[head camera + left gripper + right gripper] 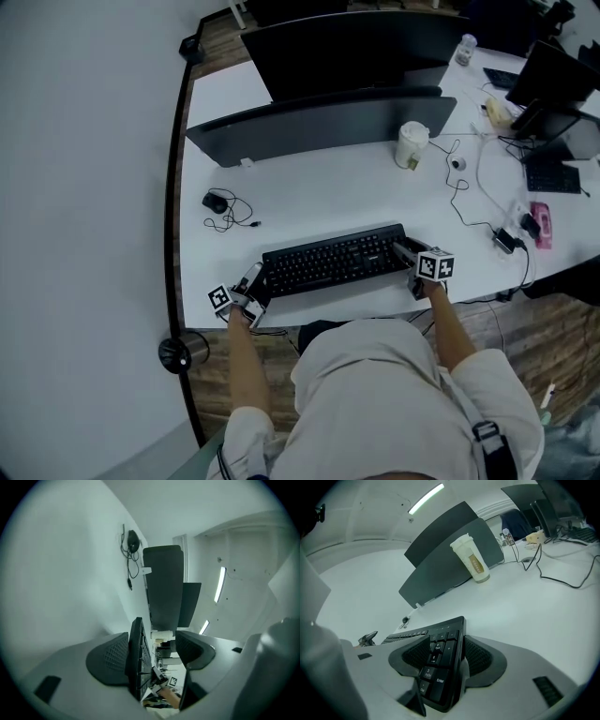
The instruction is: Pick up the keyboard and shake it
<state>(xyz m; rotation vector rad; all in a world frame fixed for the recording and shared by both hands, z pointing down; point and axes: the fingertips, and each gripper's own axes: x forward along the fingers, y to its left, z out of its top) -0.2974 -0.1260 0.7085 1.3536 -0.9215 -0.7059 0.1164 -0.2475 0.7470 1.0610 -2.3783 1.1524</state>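
The black keyboard (333, 260) lies across the near part of the white desk (309, 192). My left gripper (258, 279) is at its left end and my right gripper (405, 251) at its right end. In the left gripper view the keyboard (137, 660) shows edge-on between the jaws. One pad (110, 658) lies against its underside. The other pad (194, 648) stands apart from the keys, so the left gripper (152, 656) is open. In the right gripper view the right gripper (443, 660) is shut on the number-pad end of the keyboard (440, 656), with both pads pressing it.
Two dark monitors (319, 122) stand behind the keyboard, with a white cup (411, 145) to their right. A black mouse with a coiled cable (217, 202) lies at the left. Cables, a power adaptor (506, 240), a pink item (541, 223) and a second keyboard (553, 176) fill the right side.
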